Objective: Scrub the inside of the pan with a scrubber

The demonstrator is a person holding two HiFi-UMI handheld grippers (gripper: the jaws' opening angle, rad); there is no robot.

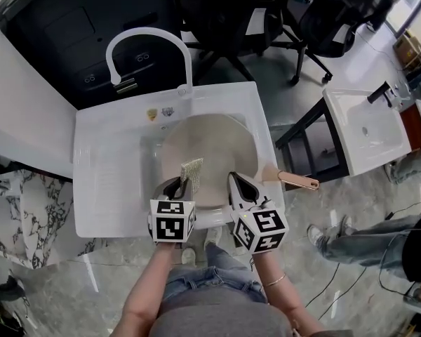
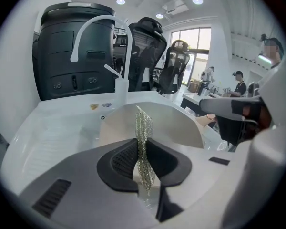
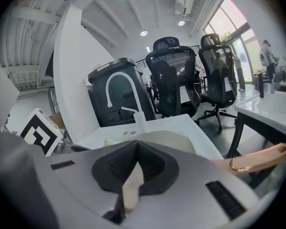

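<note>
Fingers of your left gripper (image 1: 177,185) pinch the mesh scrubber (image 1: 191,168) upright over the pan (image 1: 217,142); those of your right gripper (image 1: 235,181) clamp its near rim.

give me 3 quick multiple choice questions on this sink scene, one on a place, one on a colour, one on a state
1. Where is the pan?
A. on the floor
B. in the basin of the sink
C. on a chair

2. What colour is the faucet?
A. white
B. red
C. black

3. What is the left gripper doing?
A. open and empty
B. shut on the pan's handle
C. shut on the scrubber

Answers:
1 B: the head view shows the pan lying in the basin below the faucet.
2 A: its arched spout is white against the dark cabinet behind.
3 C: the left gripper view shows the mesh scrubber clamped upright between the jaws, over the pan.
</note>
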